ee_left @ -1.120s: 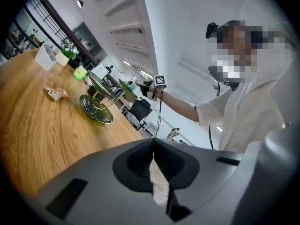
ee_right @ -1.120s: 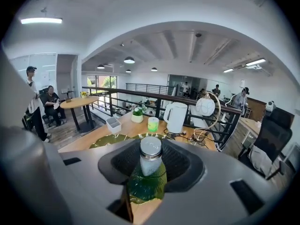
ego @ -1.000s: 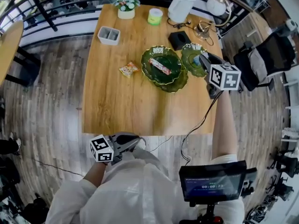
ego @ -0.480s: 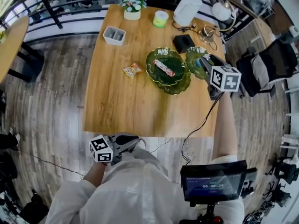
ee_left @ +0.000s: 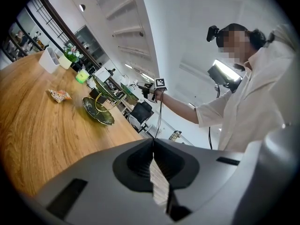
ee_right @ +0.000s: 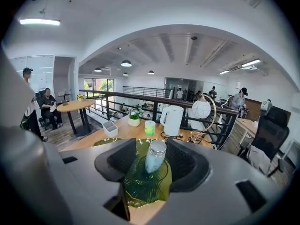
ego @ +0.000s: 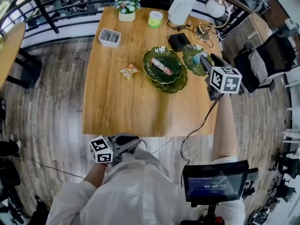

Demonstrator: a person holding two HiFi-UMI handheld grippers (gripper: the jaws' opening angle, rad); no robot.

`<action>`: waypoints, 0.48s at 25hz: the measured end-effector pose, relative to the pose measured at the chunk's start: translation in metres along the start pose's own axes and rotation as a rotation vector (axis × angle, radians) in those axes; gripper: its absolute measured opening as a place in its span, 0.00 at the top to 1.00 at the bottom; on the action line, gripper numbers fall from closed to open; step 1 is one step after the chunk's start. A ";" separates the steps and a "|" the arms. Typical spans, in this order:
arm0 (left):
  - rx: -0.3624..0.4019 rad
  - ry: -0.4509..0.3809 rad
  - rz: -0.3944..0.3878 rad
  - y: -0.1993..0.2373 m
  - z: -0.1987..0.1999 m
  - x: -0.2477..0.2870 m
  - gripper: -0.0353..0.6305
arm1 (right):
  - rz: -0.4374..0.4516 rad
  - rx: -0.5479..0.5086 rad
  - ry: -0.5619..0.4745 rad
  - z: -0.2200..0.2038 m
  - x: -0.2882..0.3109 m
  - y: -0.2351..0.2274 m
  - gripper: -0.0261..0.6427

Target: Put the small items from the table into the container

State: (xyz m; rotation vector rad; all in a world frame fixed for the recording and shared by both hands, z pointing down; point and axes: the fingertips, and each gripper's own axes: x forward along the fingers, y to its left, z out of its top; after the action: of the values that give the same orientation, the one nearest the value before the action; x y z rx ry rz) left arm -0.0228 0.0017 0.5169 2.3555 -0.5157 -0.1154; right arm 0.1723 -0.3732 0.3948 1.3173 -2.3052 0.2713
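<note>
A small glass jar [ee_right: 154, 156] with a silver lid stands tilted on the small green plate [ee_right: 140, 191]. My right gripper [ee_right: 153, 159] is open, its jaws wide on either side of the jar and clear of it. In the head view this gripper [ego: 202, 61] hovers over that plate [ego: 190, 55] at the table's right side. A snack bar [ego: 161, 66] lies in the large green tiered dish [ego: 172, 81]. An orange snack packet [ego: 128, 71] lies on the wood to its left. My left gripper [ego: 133, 142] is shut and empty, off the table's near edge by the body.
At the table's far end stand a white two-slot holder [ego: 109, 36], a plant pot [ego: 127, 8], a green cup [ego: 155, 18], a white kettle [ego: 180, 6] and a black box [ego: 179, 41]. Cables and a round lamp crowd the far right corner. A black chair [ego: 265, 60] stands to the right.
The head camera swayed a little. My right gripper stays over the small green plate and my left gripper has not moved.
</note>
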 end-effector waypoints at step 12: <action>0.019 0.002 -0.024 -0.006 0.010 0.005 0.94 | -0.031 0.018 -0.070 -0.003 -0.043 -0.004 0.66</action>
State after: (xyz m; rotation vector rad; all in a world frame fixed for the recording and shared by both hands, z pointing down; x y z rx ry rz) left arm -0.0185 -0.0032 0.5058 2.3805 -0.4900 -0.1196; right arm 0.1948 -0.3417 0.3761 1.3914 -2.3426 0.2398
